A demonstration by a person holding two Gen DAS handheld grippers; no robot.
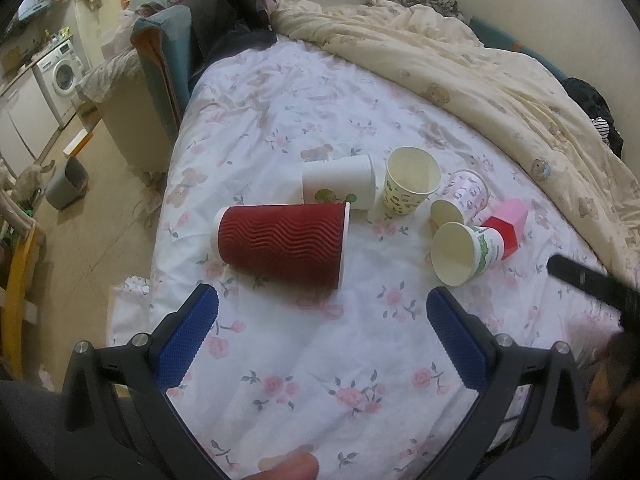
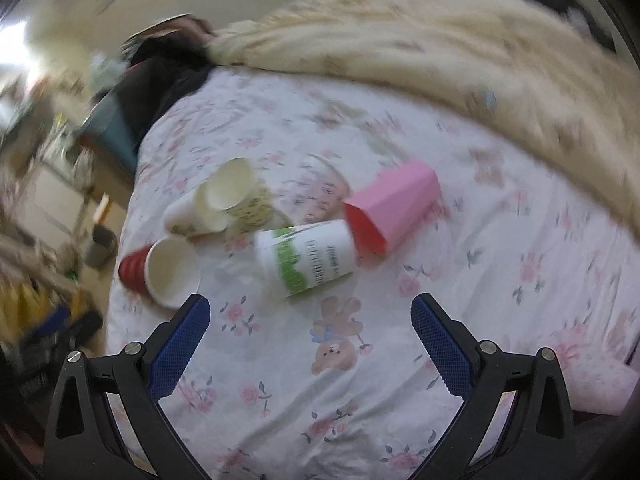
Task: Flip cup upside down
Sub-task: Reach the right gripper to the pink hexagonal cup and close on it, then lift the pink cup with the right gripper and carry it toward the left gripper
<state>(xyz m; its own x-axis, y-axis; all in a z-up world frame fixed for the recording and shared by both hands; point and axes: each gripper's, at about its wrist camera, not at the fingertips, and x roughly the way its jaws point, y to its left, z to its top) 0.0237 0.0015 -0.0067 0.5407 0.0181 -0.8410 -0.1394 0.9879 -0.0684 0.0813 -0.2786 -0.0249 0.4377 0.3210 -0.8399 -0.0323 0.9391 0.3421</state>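
Setting: a bed [image 1: 360, 360] with a flowered sheet carries a cluster of paper cups near its foot edge; a cream quilt [image 1: 460, 64] is bunched along the far side.

Red cup, place: the red cup [image 1: 280, 244] lies on its side, nearest of the cluster to the foot edge and toward the bed's left edge.

Red cup, long axis: it runs across the left gripper's view, base to the left, open rim to the right.

Red cup, look: dark red ribbed sleeve with wavy ridges, white rim, plain pale inside as the right view shows [image 2: 168, 272].

Left gripper: the left gripper [image 1: 322, 320] is spread wide and holds nothing; the red cup sits just beyond its blue pads [image 1: 188, 336], between their lines and slightly left.

Right gripper: the right gripper [image 2: 310, 332] is also spread wide and empty; its picture is motion-blurred.

Green cup: the green cup [image 2: 308, 256], white with a green band, lies on its side just ahead of the right gripper, rim pointing toward the left view's camera [image 1: 464, 252].

Other cups: a pink cup [image 2: 392, 208] lies just beside the green one; a white cup [image 1: 340, 184] lies on its side, a spotted cup [image 1: 412, 180] stands rim up.

Nearer hand: probably left for the red cup, right for the green; which one the task means cannot be told.

Turn needed: either cup would likely need a quarter turn, rim down.
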